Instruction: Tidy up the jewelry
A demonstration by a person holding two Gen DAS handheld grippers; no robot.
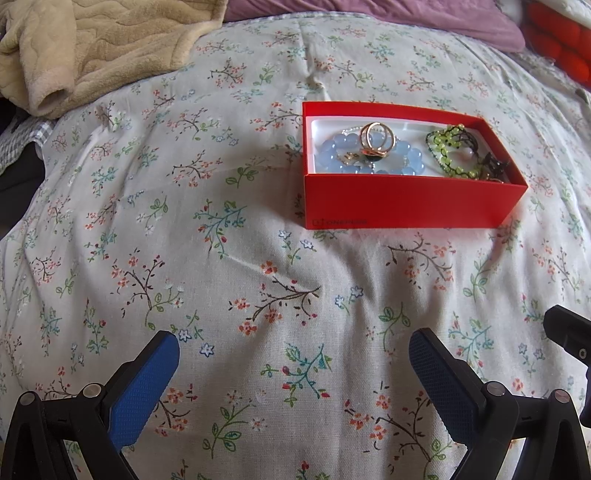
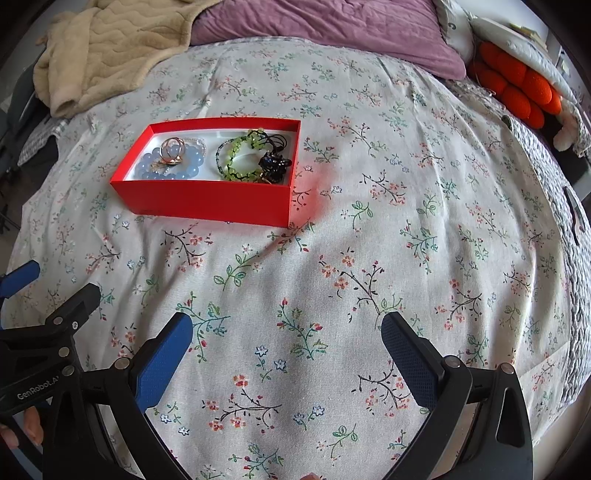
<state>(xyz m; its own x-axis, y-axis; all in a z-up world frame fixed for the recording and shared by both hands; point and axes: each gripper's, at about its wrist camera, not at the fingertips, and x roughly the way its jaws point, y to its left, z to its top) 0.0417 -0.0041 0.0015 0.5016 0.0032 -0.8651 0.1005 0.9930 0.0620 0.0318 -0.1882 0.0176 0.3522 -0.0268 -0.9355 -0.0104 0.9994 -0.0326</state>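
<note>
A soft cotton bedspread [image 1: 258, 258], pale grey with printed sprigs of small red, blue and green flowers, fills both views and lies in shallow wrinkles. In the upper right of the left wrist view, and in the upper left of the right wrist view, sits a rectangular red cardboard box [image 1: 406, 201] with smooth matte walls, an open top and a white lining.

Inside its left half lies a bracelet of round, glossy pale blue beads [image 1: 332, 147], and on top of that bracelet rests a gold ring [image 1: 375, 142] made of several thin looped bands. The right half holds a green beaded bracelet [image 1: 452, 149] strung on dark cord, with a dark, shiny tangled piece [image 2: 273, 164] touching it near the box's right end (what kind of piece it is cannot be made out).

The left gripper [image 1: 293, 354], at the bottom of its own view, has its blue textured pads [image 1: 147, 391] wide apart over bare cloth, gripping nothing. The right gripper [image 2: 286, 334] is likewise spread, empty, low in its frame.

A fluffy beige quilted blanket [image 2: 110, 48] is bunched in the upper left, a mauve pillow [image 2: 332, 29] runs along the top, and an orange knobbly cushion [image 2: 517, 85] shows at the upper right.
</note>
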